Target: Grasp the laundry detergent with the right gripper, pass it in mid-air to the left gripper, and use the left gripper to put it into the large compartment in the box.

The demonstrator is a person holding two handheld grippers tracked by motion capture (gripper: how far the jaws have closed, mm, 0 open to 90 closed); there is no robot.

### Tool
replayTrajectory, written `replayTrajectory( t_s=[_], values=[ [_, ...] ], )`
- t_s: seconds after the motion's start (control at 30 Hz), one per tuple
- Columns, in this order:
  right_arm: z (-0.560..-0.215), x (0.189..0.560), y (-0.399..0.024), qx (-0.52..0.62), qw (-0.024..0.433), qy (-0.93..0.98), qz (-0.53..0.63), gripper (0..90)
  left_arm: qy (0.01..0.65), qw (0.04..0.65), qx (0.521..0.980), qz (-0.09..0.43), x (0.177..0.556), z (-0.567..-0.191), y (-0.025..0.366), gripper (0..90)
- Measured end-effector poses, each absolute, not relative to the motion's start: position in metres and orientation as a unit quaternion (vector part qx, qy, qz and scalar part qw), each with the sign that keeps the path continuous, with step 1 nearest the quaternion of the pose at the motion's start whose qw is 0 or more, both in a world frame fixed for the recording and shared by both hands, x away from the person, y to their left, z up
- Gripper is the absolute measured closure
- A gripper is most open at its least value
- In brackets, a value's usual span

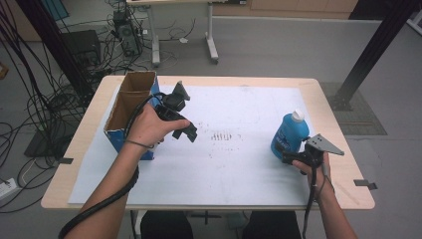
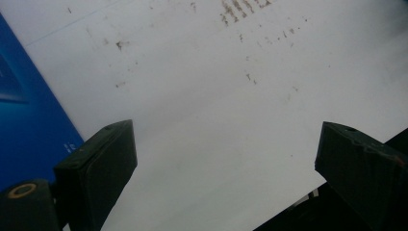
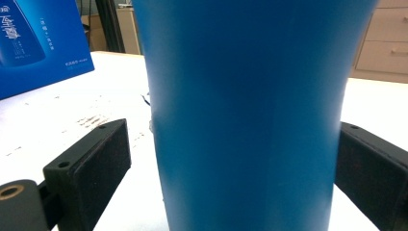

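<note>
A wooden table (image 1: 328, 107) covered by a white sheet (image 1: 239, 164) stands on a grey floor strewn with cables, with open sheet across its middle. The person's left hand (image 1: 149, 127) holds the left gripper (image 1: 185, 132), jaws spread and empty, angled down beside one open-topped blue cardboard box (image 1: 130, 107) at the far left. The right hand (image 1: 313, 167), near the right edge, holds the right gripper (image 3: 231, 159) level, its jaws spread around the base of one upright blue bottle (image 1: 289, 134) with a white cap, left jaw clearly apart, right-jaw contact unclear.

A computer tower (image 1: 125, 34) stands among floor cables (image 1: 30, 104).
</note>
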State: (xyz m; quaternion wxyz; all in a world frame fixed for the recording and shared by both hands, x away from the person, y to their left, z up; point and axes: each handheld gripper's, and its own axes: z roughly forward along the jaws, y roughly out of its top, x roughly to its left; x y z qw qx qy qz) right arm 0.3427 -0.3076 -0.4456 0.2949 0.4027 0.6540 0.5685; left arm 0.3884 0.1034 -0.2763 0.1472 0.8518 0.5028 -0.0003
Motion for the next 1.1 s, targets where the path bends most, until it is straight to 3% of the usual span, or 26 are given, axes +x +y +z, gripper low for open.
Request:
replayTrajectory(
  t_s=[0.8,1.1],
  values=[
    [-0.4457,0.3431,-0.3071,0.398,0.291,0.654,0.574,12.0,0.501,0.146,0.853,-0.002,0.3877,-0.2763,0.1025,7.7],
    [-0.4464,0.3431,-0.3075,0.399,0.291,0.658,0.569,21.2,0.5,0.147,0.854,-0.001,0.3871,-0.2745,0.1021,7.7]
  ],
)
